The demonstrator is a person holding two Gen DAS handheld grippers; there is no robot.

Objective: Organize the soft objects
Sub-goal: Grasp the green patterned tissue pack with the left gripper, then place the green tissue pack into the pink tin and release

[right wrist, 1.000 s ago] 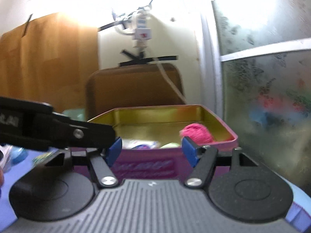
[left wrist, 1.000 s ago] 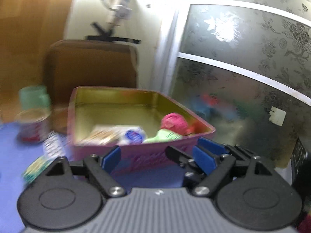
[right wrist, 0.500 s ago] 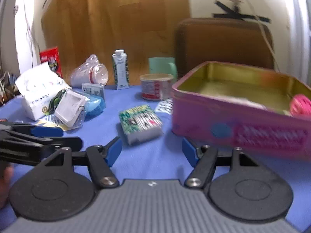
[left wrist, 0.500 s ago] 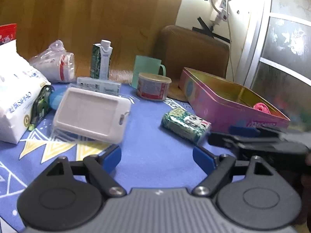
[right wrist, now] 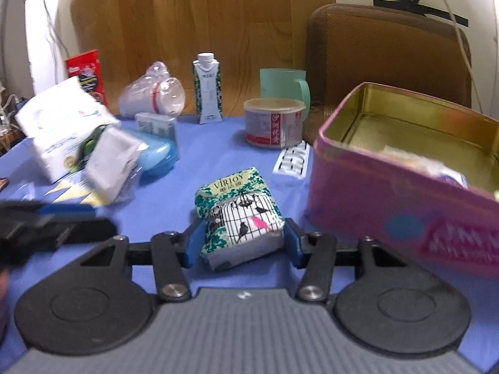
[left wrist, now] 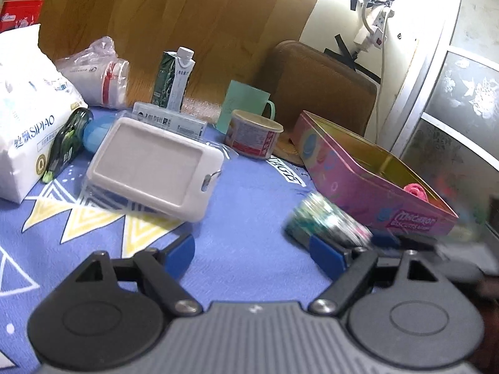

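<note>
**A:** What is your right gripper [right wrist: 241, 241] doing?

**B:** Your right gripper's jaws are closing around a small tissue pack [right wrist: 240, 218], green with a birdcage print. The pack is sitting between the blue pads [right wrist: 194, 243] on the blue tablecloth [right wrist: 218, 155]. The pads are standing right at its sides, but I cannot tell whether they are pressing on it.

**A:** And your left gripper?

**B:** Your left gripper [left wrist: 259, 251] is standing wide open, holding nothing, hovering over the tablecloth to the left of the pack.

**A:** Where is the pack lying in the scene?

**B:** It is lying near you, just left of the pink tin [right wrist: 389, 199]. The tin is sitting open at the right, with a pink ball [left wrist: 414, 190] inside at its near end.

**A:** What else are you facing?

**B:** Farther off, a round tub [right wrist: 273, 123] and a green mug [right wrist: 282, 85] are standing by a drink carton [right wrist: 207, 88]. To the left, a white case [left wrist: 156, 163] is leaning near a large white tissue bag [left wrist: 25, 112].
</note>
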